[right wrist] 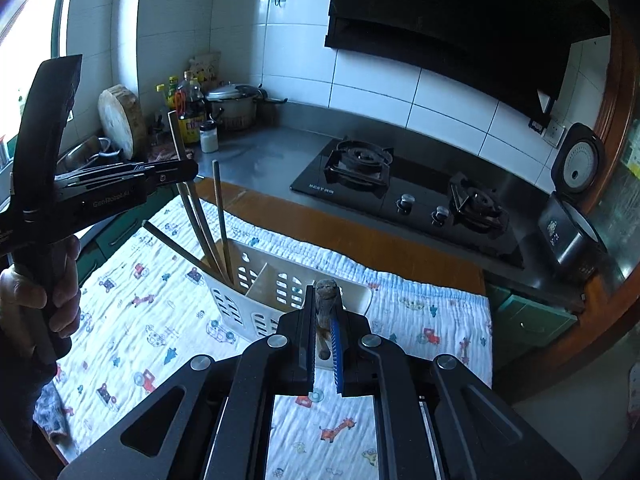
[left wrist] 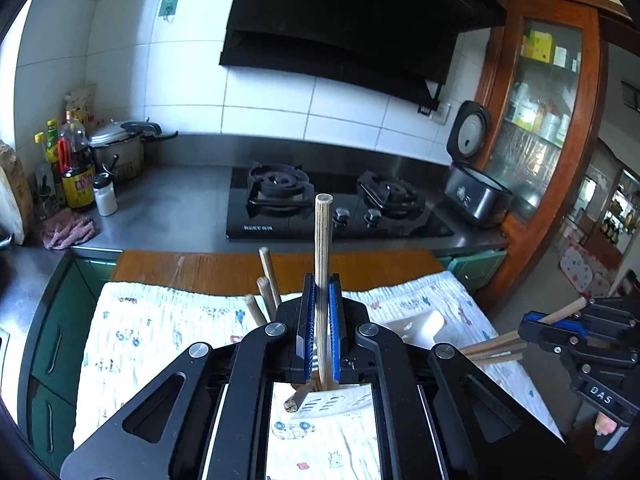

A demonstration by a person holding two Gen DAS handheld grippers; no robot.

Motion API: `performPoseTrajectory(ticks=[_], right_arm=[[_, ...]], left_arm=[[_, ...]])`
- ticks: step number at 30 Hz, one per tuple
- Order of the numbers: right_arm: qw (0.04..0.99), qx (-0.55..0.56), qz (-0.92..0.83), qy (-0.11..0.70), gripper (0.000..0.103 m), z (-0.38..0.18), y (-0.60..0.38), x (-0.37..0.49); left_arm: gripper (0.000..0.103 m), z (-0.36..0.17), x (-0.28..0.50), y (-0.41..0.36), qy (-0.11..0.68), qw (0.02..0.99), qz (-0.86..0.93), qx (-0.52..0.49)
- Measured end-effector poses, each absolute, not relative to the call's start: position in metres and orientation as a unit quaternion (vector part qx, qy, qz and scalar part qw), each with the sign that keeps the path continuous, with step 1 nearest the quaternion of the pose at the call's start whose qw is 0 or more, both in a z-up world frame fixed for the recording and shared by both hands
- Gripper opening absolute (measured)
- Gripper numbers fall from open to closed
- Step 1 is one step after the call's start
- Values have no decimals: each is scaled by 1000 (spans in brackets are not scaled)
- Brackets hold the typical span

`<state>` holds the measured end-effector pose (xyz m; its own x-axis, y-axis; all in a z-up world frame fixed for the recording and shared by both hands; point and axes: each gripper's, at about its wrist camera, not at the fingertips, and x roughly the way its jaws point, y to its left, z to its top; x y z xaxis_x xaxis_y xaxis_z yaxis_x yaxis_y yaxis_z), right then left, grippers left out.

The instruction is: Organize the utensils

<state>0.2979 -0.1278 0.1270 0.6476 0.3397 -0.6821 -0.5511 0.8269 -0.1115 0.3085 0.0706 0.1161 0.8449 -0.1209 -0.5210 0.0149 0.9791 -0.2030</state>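
Observation:
My left gripper [left wrist: 321,312] is shut on a wooden chopstick [left wrist: 322,248] that stands upright over the white slotted utensil holder [right wrist: 256,300]. The right wrist view shows the left gripper [right wrist: 176,172] above the holder's left compartment, where several chopsticks [right wrist: 222,220] stand. My right gripper [right wrist: 323,320] is shut on another wooden chopstick [right wrist: 323,312], just in front of the holder's right side. It also shows in the left wrist view [left wrist: 536,326], with loose chopsticks [left wrist: 492,350] lying under it.
The holder sits on a printed white cloth [right wrist: 168,312] over a wooden table [right wrist: 360,236]. Behind are a steel counter with a gas hob [right wrist: 408,188], a rice cooker [right wrist: 568,216], bottles and a pot [right wrist: 232,108].

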Motion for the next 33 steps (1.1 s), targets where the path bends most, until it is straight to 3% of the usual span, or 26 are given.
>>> performPoseTrajectory(ticks=[13, 16, 18, 22, 24, 31, 33], right_arm=[[892, -135, 243, 357, 10, 115, -134, 311], [894, -132, 244, 351, 16, 116, -135, 308], [897, -130, 244, 345, 20, 120, -137, 305], [901, -127, 242, 336, 30, 125, -140, 298], [906, -126, 238, 328, 34, 129, -142, 292], [915, -124, 231, 306, 52, 139, -151, 270], [918, -120, 227, 301, 58, 141, -155, 262]], left_arm=[[8, 104, 311, 62, 299, 950, -43, -85], [18, 106, 309, 61, 298, 950, -42, -83], [31, 109, 306, 60, 295, 951, -39, -82], [40, 117, 296, 58, 287, 954, -39, -79], [50, 121, 289, 56, 281, 956, -36, -77], [63, 131, 258, 56, 269, 960, -33, -73], [73, 132, 246, 56, 265, 961, -29, -74]])
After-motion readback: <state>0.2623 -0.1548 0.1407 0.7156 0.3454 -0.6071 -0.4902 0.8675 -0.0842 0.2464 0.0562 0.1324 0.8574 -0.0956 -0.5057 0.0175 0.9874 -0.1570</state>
